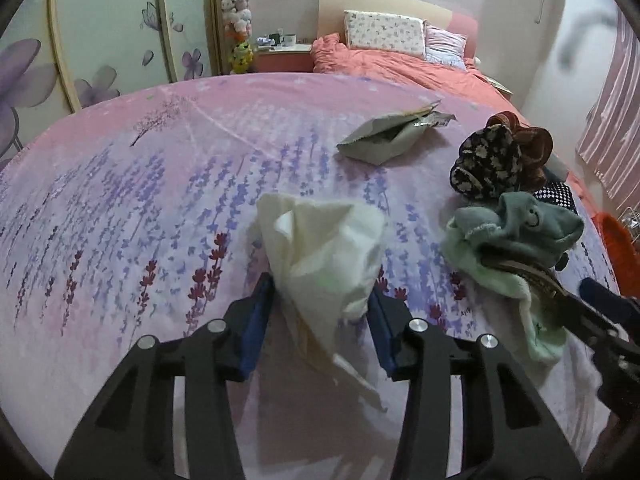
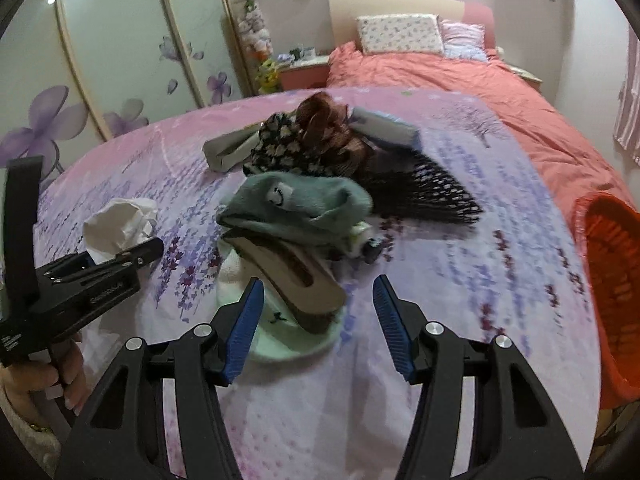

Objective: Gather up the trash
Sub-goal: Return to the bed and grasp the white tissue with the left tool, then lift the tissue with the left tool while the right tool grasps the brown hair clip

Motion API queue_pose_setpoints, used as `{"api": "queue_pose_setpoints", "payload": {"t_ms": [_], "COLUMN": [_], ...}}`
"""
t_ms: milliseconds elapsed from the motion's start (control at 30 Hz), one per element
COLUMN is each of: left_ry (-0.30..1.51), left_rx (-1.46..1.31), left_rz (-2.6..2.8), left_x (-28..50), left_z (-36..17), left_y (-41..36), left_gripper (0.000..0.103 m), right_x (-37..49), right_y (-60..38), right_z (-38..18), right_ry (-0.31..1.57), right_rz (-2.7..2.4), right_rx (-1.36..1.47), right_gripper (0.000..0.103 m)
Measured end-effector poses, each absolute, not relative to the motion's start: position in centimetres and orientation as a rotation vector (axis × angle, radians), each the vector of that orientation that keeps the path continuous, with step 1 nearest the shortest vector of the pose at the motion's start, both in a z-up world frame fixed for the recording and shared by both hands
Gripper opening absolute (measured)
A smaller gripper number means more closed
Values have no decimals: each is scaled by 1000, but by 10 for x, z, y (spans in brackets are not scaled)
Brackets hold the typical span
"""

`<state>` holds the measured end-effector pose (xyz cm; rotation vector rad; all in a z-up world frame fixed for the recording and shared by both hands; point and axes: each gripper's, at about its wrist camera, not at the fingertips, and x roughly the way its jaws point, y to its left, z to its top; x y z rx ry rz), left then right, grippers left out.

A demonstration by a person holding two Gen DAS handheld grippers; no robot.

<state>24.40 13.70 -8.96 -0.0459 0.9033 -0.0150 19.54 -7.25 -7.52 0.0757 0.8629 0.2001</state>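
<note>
On the lavender-print bedspread [image 1: 120, 208] that covers the near surface, the left gripper [image 1: 322, 312] has its blue pads pressed against a crumpled white tissue [image 1: 324, 252], which stands up between them in a loose peak; from the right wrist view the same tissue bulges out past the black jaws, so it looks properly pinched rather than merely straddled. The right gripper [image 2: 318, 312] stands spread with nothing between its fingers, pointing down at a heap of socks: a grey-green sock [image 2: 296, 208] on top, a tan and brown one [image 2: 296, 276] under it, a pale mint one [image 2: 288, 340] lowest, just beside the near pad but not gripped. Behind them lie a dark floral scrunchie bundle [image 2: 288, 148], a black dotted cloth [image 2: 424, 192] and, further left, a torn grey paper packet [image 1: 380, 140] with a wrapper poking out. An orange basket [image 2: 612, 280] sits off the right edge of the bed. I would say the step in hand is the pick-up of the tissue, the first piece of rubbish, with the packet not yet collected. Next, I judge, the left hand must lift the tissue clear without letting its trailing tail drag or tear, and carry it to a bin; none shows for certain, since the basket may be for laundry. The right hand should pass over the socks and take the packet.
</note>
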Motion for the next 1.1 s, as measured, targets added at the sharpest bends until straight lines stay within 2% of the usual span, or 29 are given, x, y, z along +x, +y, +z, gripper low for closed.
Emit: {"api": "queue_pose_setpoints", "payload": {"t_ms": [133, 367, 833, 1100], "left_ry": [903, 905, 910, 911], "left_rx": [-58, -50, -20, -13], "left_rz": [-23, -24, -13, -12], "left_x": [248, 248, 249, 248], "left_z": [-90, -91, -93, -93], "left_y": [142, 143, 135, 133], "left_gripper": [45, 46, 47, 48], "right_x": [204, 194, 175, 188], "right_y": [-67, -67, -121, -125], "right_z": [-82, -78, -77, -87], "right_ry": [894, 864, 864, 904], "right_rz": [211, 204, 32, 38], "right_rx": [60, 35, 61, 76], "right_gripper": [45, 39, 39, 44]}}
